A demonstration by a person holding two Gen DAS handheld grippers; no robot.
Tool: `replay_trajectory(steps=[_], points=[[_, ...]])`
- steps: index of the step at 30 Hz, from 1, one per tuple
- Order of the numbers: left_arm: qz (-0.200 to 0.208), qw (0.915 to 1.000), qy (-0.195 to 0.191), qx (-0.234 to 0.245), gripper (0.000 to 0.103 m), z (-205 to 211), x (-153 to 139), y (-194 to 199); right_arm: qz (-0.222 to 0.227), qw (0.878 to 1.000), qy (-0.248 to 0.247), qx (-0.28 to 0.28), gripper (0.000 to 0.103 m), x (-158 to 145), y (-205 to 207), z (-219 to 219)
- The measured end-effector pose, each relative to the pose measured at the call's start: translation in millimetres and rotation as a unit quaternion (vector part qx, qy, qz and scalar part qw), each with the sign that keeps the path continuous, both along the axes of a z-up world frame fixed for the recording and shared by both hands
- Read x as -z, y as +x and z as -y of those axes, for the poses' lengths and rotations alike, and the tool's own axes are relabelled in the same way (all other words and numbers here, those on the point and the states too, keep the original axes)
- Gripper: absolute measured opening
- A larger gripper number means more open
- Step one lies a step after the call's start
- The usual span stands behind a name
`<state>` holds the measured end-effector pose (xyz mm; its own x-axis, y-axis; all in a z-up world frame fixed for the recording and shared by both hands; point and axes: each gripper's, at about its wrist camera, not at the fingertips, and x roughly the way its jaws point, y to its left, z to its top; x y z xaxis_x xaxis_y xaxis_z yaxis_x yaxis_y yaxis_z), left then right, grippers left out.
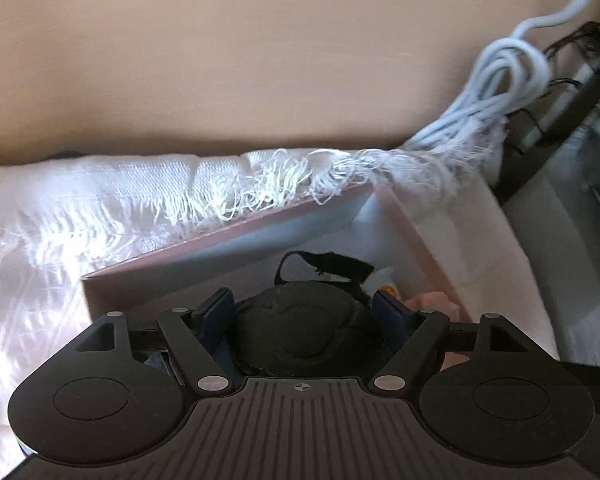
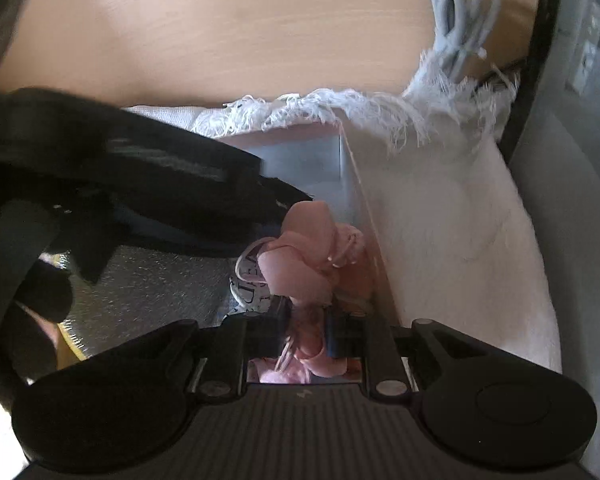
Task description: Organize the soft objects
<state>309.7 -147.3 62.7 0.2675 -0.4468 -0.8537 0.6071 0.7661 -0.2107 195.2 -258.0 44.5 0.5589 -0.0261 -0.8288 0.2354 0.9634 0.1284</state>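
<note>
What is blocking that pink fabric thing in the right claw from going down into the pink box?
Nothing solid that I can see. The right gripper is shut on the pink fabric piece just above the box, whose top is open. The left gripper hovers close beside it over the same box, crowding the space.

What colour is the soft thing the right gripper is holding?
Pale pink, with small metal rings. It shows best in the right wrist view.

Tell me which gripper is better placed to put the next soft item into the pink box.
Right. The right gripper is shut on a pink fabric item just inside the pink box. The left gripper is open above a black eye mask lying in the box, gripping nothing.
</note>
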Motion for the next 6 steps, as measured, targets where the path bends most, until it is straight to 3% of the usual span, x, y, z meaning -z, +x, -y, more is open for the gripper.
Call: replay_trajectory(steps=[6], points=[[-0.017, 0.9999, -0.001, -0.003, 0.082, 4.9, 8.6, 5.6, 0.005, 1.000, -0.016, -0.005, 0.021, 0.3, -3.7, -5.1]])
